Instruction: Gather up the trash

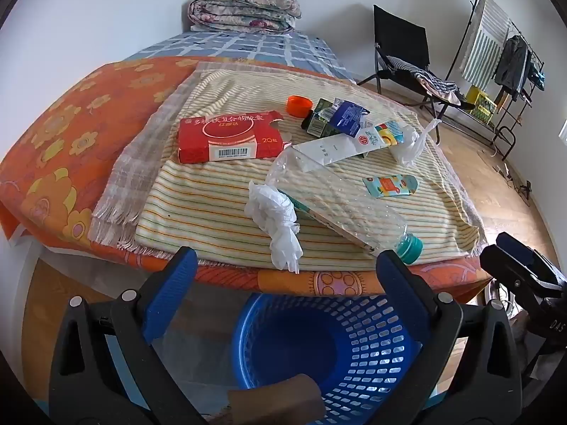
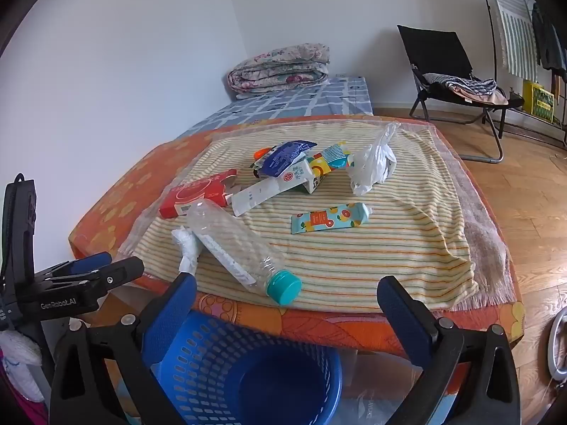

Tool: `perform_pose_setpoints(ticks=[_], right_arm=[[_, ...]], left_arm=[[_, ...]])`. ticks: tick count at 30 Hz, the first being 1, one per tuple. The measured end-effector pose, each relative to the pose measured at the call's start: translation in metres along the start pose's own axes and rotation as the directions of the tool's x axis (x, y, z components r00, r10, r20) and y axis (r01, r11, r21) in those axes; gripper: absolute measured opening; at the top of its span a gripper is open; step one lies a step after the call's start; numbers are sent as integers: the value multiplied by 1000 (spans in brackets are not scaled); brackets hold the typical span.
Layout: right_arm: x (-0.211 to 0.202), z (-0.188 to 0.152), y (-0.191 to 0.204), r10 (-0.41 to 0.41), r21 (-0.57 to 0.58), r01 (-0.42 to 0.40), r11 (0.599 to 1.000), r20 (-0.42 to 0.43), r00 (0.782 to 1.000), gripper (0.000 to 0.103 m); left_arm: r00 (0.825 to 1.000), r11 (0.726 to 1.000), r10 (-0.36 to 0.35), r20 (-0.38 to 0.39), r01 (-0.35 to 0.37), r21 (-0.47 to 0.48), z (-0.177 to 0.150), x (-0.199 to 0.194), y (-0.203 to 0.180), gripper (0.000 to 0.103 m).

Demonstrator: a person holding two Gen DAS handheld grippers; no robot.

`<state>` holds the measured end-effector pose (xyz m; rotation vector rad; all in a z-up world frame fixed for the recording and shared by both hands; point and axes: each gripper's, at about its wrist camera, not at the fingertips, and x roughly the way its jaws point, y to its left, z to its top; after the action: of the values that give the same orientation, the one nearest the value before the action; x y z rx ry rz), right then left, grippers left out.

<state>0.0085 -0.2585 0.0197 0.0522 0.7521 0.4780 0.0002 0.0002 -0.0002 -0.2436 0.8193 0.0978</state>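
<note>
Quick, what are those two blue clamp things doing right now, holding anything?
Left gripper: open, holding nothing.
Right gripper: open, holding nothing.

The left gripper (image 1: 287,276) gapes empty above a blue basket (image 1: 372,350). On the striped towel (image 1: 212,205) lie a clear bottle (image 1: 340,205), red box (image 1: 226,138) and crumpled tissue (image 1: 276,219).
</note>
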Motion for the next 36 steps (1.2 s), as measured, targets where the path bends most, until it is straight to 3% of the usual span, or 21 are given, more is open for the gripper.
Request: perform_pose_setpoints(ticks=[36], right_arm=[[9,-8,5,12,7,-12,1000,-30,999,103]], left_arm=[[1000,1000,-14,-5,14,-17,0,0,1,103]])
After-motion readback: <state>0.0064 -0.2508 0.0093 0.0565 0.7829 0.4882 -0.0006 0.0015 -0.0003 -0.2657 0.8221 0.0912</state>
